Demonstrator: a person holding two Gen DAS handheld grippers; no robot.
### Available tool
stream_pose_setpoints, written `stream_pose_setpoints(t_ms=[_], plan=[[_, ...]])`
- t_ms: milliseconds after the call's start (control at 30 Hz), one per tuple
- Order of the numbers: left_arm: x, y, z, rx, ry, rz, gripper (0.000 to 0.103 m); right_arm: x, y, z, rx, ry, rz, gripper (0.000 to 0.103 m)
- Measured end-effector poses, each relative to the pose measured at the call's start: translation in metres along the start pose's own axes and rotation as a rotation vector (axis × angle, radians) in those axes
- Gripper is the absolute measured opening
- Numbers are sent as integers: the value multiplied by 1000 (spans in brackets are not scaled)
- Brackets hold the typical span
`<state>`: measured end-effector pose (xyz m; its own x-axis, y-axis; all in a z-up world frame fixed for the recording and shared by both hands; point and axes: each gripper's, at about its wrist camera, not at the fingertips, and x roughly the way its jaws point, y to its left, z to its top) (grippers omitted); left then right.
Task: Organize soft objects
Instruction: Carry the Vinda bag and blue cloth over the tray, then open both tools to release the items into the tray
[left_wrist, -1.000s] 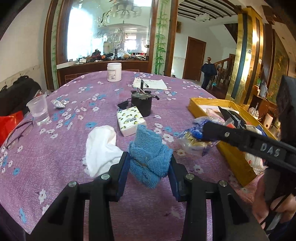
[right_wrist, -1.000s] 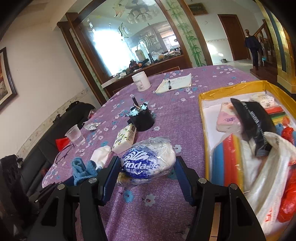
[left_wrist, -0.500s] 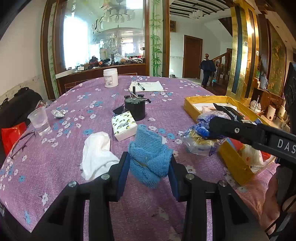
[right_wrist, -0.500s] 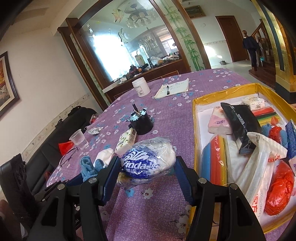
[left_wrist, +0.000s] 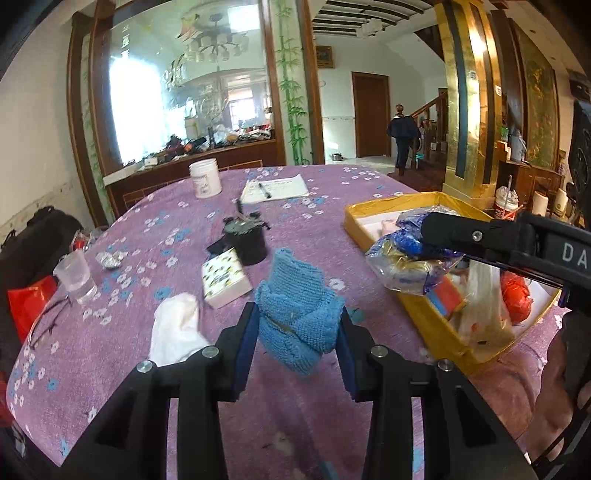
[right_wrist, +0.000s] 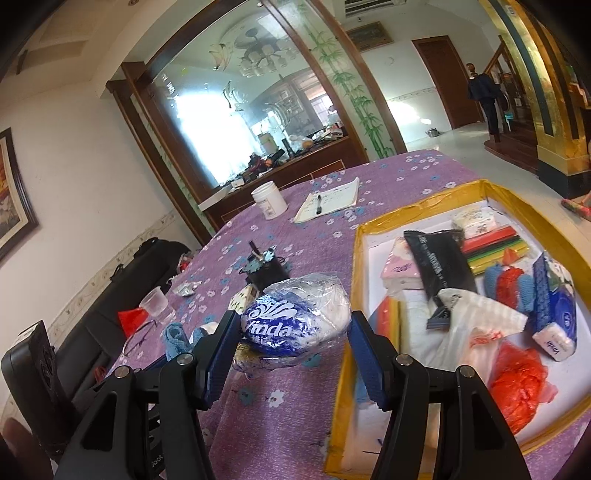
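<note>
**Blue cloth and tissue pack held above the counter**

Blue knitted cloth (left_wrist: 297, 314) is pinched between the narrow-set fingers of the left gripper (left_wrist: 298, 343), lifted clear of the purple flowered counter (left_wrist: 122, 373). A white cloth (left_wrist: 175, 334) lies at about nine o'clock from it, a boxed tissue pack (left_wrist: 224, 282) at about eleven. The right gripper (right_wrist: 291, 341) clamps a plastic-wrapped Vinda tissue pack (right_wrist: 295, 319) at medium width, off the counter. The yellow tray (right_wrist: 347, 365), at three o'clock of that pack, already holds soft goods.
</note>
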<state>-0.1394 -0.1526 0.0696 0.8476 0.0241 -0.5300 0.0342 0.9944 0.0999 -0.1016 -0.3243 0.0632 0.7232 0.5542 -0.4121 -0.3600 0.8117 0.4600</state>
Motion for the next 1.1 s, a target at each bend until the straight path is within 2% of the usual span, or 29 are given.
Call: stream_pose_setpoints(t_ms=[233, 567, 833, 1100], plan=[[12, -32, 13, 51, 5, -38, 39, -19, -26, 12, 51, -52, -30, 65], [43, -86, 33, 32, 87, -207, 39, -56, -93, 37, 177, -139, -139, 65], [72, -118, 40, 35, 152, -247, 39, -51, -135, 41, 232, -85, -238, 65], [83, -132, 43, 50, 159, -239, 39, -40, -143, 42, 224, -38, -284, 65]])
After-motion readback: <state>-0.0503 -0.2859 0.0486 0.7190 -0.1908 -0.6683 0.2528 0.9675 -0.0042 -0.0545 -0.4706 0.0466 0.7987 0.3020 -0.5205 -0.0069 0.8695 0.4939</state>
